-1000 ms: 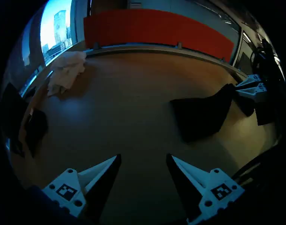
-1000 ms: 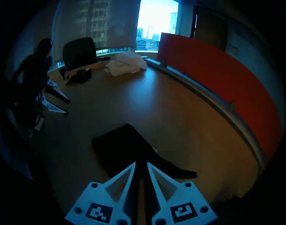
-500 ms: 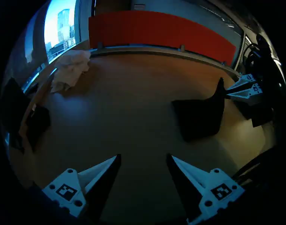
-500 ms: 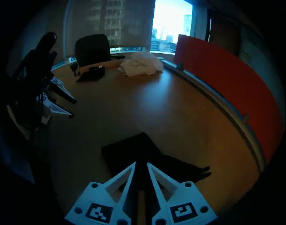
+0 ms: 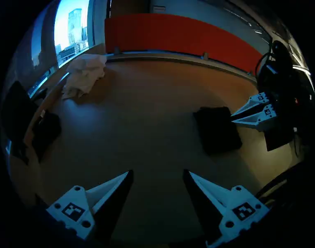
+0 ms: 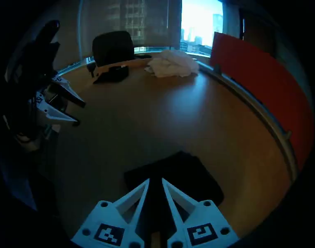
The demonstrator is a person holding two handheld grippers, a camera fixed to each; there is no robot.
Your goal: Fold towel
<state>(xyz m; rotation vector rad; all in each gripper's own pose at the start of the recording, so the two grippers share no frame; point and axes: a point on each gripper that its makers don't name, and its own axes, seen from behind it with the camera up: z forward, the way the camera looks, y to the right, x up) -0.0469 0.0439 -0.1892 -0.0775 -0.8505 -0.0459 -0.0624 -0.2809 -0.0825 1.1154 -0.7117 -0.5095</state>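
A dark towel [image 5: 217,130] lies flat in a compact folded shape on the wooden table [image 5: 149,107]. My right gripper [image 5: 233,118] reaches in from the right, its tips at the towel's right edge. In the right gripper view the fingers of my right gripper [image 6: 155,182] stand almost together, with the dark towel [image 6: 178,177] pinched between them. My left gripper [image 5: 157,173] hovers open over bare table, well short of the towel and holding nothing. It also appears at the far left as the left gripper [image 6: 79,113], held by a person.
A crumpled white cloth pile [image 5: 85,72] sits at the table's far corner by the window. A red partition [image 5: 178,35] runs along the table's back edge. A small dark object [image 6: 112,74] lies near the office chair [image 6: 112,47].
My right gripper has carried the towel's raised end over and down. The towel went from a lifted, stretched shape to a smaller flat one. My left gripper stayed open.
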